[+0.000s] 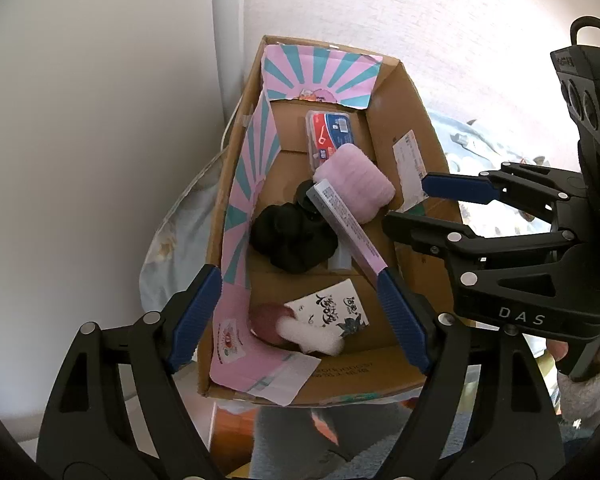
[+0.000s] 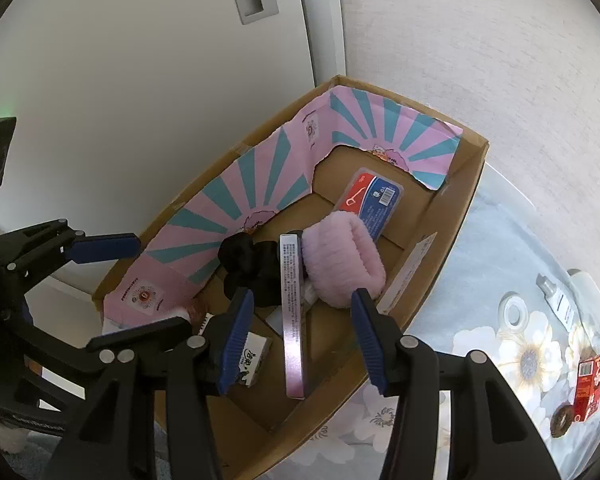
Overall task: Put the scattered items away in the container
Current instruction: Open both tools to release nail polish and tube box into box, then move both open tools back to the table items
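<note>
An open cardboard box (image 1: 412,128) (image 2: 452,240), lined with pink and teal paper, holds several items. In it lie a red and blue floss-pick case (image 1: 328,136), a pink fluffy band (image 1: 356,184) (image 2: 340,260), a black scrunchie (image 1: 292,240), a long slim pink box (image 1: 348,228) (image 2: 294,320), a white carton with black lettering (image 1: 332,308) and a white fluffy piece (image 1: 312,336). My left gripper (image 1: 300,316) hangs open over the near end, holding nothing. My right gripper (image 2: 302,340) (image 1: 408,204) is open astride the slim box, pads apart from it.
The box sits on a floral-clothed table (image 2: 500,248) against a white door (image 2: 140,80) and a wall. On the cloth at the right stand a red carton (image 2: 590,384), a small bottle (image 2: 556,300) and a dark round item (image 2: 562,420). A hand (image 1: 580,344) holds the right gripper.
</note>
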`<state>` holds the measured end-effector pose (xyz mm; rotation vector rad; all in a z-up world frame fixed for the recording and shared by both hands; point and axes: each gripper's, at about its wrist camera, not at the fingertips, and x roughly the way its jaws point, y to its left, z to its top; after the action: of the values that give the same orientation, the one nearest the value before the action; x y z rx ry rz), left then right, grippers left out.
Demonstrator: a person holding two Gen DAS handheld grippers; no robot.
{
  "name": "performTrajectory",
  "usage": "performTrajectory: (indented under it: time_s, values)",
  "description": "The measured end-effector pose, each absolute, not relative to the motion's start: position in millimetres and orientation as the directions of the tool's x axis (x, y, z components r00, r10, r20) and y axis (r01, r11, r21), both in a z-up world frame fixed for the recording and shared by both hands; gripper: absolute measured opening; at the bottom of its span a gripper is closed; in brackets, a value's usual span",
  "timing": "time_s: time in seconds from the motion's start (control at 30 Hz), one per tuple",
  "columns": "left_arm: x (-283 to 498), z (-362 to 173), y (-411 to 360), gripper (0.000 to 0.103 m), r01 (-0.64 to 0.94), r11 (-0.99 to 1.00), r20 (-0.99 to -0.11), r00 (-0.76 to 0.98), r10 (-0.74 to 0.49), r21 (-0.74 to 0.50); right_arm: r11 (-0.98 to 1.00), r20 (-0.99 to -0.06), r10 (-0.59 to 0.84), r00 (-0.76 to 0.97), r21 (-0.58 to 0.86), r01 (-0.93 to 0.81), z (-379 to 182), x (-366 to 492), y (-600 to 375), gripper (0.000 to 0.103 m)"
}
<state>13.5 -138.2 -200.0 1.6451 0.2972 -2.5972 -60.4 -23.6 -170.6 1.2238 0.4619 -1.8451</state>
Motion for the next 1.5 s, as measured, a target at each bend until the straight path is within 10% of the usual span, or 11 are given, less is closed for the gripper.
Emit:
performTrajectory:
  time_s: [1.1, 1.5]
  values:
    - [-85, -130, 13, 0.087, -0.253, -0.966, -0.835, -0.52, 0.182, -0.052, -0.864, -0.833, -0.331, -0.443, 0.078, 0.498, -131, -127, 160, 0.047]
    - [-166, -186, 95, 0.091, -0.26, -0.963, -0.894, -0.41, 0.182, -0.077, -0.931, -0.865, -0.188, -0.465, 0.006, 0.365, -151, -182, 281, 0.048]
